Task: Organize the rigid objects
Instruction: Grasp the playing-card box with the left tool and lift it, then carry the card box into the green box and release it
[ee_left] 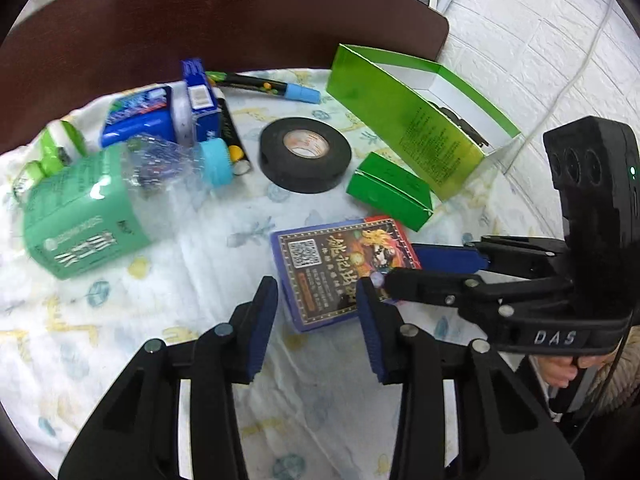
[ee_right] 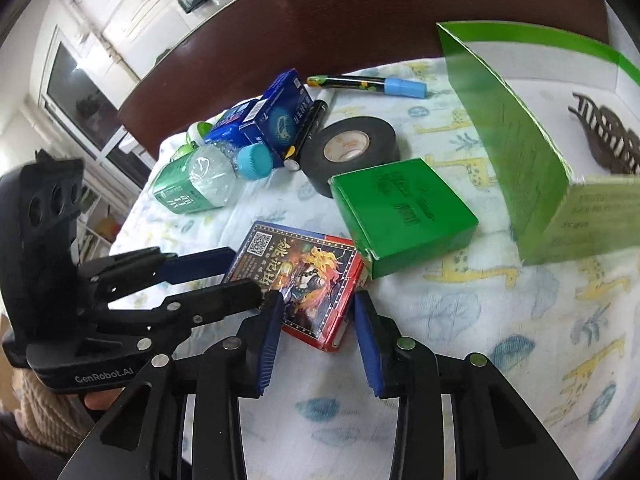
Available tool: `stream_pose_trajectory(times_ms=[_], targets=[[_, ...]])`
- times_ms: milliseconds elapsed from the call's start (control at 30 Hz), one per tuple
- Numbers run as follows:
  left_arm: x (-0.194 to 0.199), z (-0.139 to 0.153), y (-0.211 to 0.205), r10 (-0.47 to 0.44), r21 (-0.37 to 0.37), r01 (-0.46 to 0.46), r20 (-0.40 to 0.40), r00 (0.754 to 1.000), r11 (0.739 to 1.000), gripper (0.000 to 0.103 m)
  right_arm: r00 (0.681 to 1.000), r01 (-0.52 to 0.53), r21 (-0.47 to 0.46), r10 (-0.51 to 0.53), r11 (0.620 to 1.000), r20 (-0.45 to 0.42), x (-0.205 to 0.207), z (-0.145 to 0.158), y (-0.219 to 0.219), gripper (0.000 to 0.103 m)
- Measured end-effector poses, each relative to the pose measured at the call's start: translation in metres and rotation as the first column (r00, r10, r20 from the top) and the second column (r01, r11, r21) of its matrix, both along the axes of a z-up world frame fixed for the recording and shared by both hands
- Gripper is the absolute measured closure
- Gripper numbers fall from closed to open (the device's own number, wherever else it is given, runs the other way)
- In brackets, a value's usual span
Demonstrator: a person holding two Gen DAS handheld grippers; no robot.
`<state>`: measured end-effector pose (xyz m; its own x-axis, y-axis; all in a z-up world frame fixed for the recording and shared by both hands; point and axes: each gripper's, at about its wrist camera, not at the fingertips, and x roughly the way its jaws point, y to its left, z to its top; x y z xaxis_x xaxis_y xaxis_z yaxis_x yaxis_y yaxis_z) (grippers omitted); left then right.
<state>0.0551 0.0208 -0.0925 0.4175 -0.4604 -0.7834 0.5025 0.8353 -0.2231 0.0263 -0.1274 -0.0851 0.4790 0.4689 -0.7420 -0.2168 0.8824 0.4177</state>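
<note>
A card box with a dragon picture (ee_left: 336, 268) (ee_right: 300, 276) lies flat on the patterned cloth. Both grippers straddle it, open. My left gripper (ee_left: 316, 300) comes from the near side, and it shows in the right wrist view (ee_right: 240, 276) at the box's left corner. My right gripper (ee_right: 316, 312) has its fingers at the box's near corner; it shows in the left wrist view (ee_left: 428, 264) at the box's right edge. A small green box (ee_right: 400, 212) (ee_left: 390, 190) lies just beyond. A large open green box (ee_left: 424, 120) (ee_right: 520, 136) stands at the right.
A black tape roll (ee_left: 306, 152) (ee_right: 352, 148), a green-labelled bottle (ee_left: 100, 200) (ee_right: 196, 184), blue boxes (ee_left: 160, 116) (ee_right: 272, 120) and a marker (ee_left: 272, 88) (ee_right: 368, 84) lie further back. A dark wooden headboard (ee_left: 200, 20) bounds the far side. A dark hair clip (ee_right: 604, 140) lies in the large box.
</note>
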Motion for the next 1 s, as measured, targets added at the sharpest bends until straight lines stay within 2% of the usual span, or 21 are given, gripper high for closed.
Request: stream_pose_trajectory(times_ms=[167,267,367,600,767,1000], targets=[[0.006,-0.009,-0.003,0.026,-0.031,-0.027,-0.023,0.999,0.999,0.061,1.0,0.01,-0.012,-0.01,1.0,-0.006,0.002,-0.001,0.005,0.064],[0.006,-0.006,-0.004,0.051,-0.036,-0.052,-0.032,0.998,0.998,0.064,0.999,0.028,0.0,-0.028,1.0,-0.018,0.003,0.0,0.003,0.065],[-0.004,0.012,-0.008,0.045,-0.005,-0.045,0.04,0.998,0.999,0.066,0.998,0.024,-0.037,-0.022,0.999,0.055,-0.004,0.015,0.007,0.066],[-0.016,0.064,-0.03,0.001,0.01,-0.003,0.197,0.98,1.0,0.066,0.975,0.066,-0.028,-0.058,0.997,0.215,-0.008,0.061,-0.012,0.066],[-0.007,0.086,-0.059,-0.038,0.022,0.033,0.258,0.965,0.999,0.066,0.95,0.116,-0.023,-0.104,0.993,0.294,-0.01,0.084,-0.037,0.066],[0.011,0.105,-0.118,-0.127,0.047,0.119,0.305,0.944,0.992,0.066,0.916,0.212,0.007,-0.202,0.977,0.346,-0.005,0.099,-0.093,0.066]])
